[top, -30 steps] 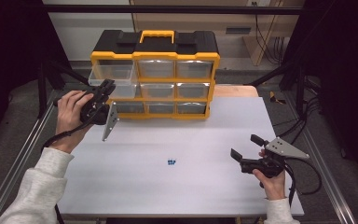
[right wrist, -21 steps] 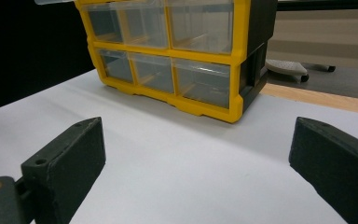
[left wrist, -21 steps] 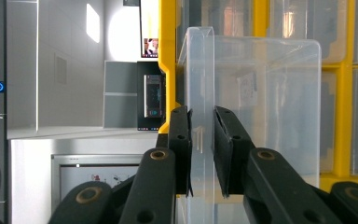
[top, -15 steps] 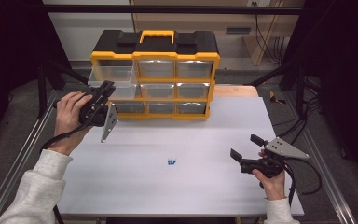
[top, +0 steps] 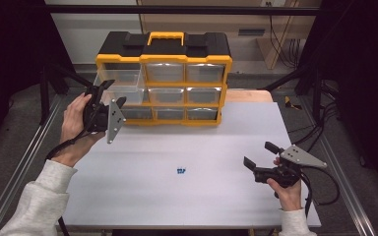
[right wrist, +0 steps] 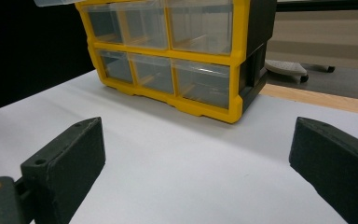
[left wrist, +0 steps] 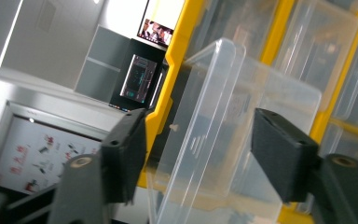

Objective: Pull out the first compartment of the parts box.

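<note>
A yellow and black drawer organizer stands at the back of the white table. Its top left clear drawer is pulled out toward the left. My left gripper is at that drawer's front, and its jaws have just been opening. In the left gripper view the clear drawer stands between the spread jaws of my left gripper, with gaps at both pads. My right gripper rests open near the table's right front, with nothing between its jaws. A small blue piece lies mid-table.
The organizer has other clear drawers, all pushed in. Metal rails run along both sides of the table. A cable trails from each gripper. A wooden strip shows behind the table at the right.
The left gripper's jaws have spread apart at the pulled-out drawer's front. Both hands have stayed where they were. The right gripper is unchanged.
</note>
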`<state>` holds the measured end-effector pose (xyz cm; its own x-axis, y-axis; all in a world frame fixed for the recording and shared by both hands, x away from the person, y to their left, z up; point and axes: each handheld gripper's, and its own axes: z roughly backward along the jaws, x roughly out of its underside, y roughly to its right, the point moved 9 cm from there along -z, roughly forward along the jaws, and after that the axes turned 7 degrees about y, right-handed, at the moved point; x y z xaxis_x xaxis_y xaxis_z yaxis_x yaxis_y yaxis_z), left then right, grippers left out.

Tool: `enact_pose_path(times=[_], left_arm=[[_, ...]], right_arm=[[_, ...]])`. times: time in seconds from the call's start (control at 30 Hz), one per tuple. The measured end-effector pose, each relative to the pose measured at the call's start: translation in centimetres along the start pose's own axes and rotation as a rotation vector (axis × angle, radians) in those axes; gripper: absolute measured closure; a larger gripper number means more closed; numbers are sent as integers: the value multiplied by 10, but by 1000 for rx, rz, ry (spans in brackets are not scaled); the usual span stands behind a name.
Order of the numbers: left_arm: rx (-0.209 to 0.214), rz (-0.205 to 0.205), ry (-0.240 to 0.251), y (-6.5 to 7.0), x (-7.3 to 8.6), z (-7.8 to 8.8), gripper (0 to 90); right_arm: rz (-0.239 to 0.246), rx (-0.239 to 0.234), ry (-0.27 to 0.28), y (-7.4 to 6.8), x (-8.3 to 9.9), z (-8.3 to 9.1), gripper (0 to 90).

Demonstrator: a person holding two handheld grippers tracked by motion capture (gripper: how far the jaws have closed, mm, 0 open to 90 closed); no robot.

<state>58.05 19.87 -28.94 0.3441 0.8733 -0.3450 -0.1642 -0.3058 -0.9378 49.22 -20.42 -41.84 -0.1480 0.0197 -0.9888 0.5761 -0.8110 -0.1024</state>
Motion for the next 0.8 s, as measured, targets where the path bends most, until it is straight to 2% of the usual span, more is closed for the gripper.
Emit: enact_pose_path(times=[0.03, 0.07, 0.13, 0.2, 0.23, 0.27, 0.3, 0.4, 0.47, 0.5, 0.53, 0.63, 0.67, 0.7, 0.73, 0.8], left_arm=[[1, 24, 4, 0, -1, 0, 332], [2, 85, 31, 2, -5, 0, 287], [6, 93, 28, 2, -5, 1, 274], [37, 158, 36, 4, -7, 5, 240], [37, 158, 36, 4, -7, 5, 233], [44, 201, 53, 5, -9, 5, 220], [51, 241, 51, 6, -9, 6, 220], [69, 330, 57, 6, -10, 10, 190], [91, 418, 52, 8, -9, 13, 168], [91, 418, 52, 8, -9, 13, 157], [101, 443, 48, 9, -9, 14, 157], [116, 533, 52, 12, -7, 17, 130], [128, 587, 57, 12, -5, 19, 127], [128, 587, 57, 12, -5, 19, 123], [139, 634, 59, 13, -3, 22, 119], [152, 691, 61, 15, -1, 25, 112]], right_arm=[[0, 0, 0, 0, 0, 0, 38], [1, 0, 0, 0, 0, 0, 38], [5, -2, 1, 0, 0, 0, 38], [2, -2, -1, -1, 0, 0, 38], [2, -2, -1, -1, 0, 0, 38], [1, 0, -2, 0, 0, 0, 38], [1, 0, -2, 0, 0, 0, 38], [1, 0, -3, -1, 0, 0, 38], [3, 2, -1, 0, 0, 0, 37], [3, 2, 2, 0, -1, 0, 37], [3, 2, 2, 0, -1, 0, 37], [5, 0, -1, 0, 0, 0, 36], [2, 1, -3, -1, 0, 0, 35], [1, 1, -4, -1, 0, 0, 35], [5, 2, -3, 0, 0, 0, 35], [5, 2, -3, 0, 0, 0, 35]])
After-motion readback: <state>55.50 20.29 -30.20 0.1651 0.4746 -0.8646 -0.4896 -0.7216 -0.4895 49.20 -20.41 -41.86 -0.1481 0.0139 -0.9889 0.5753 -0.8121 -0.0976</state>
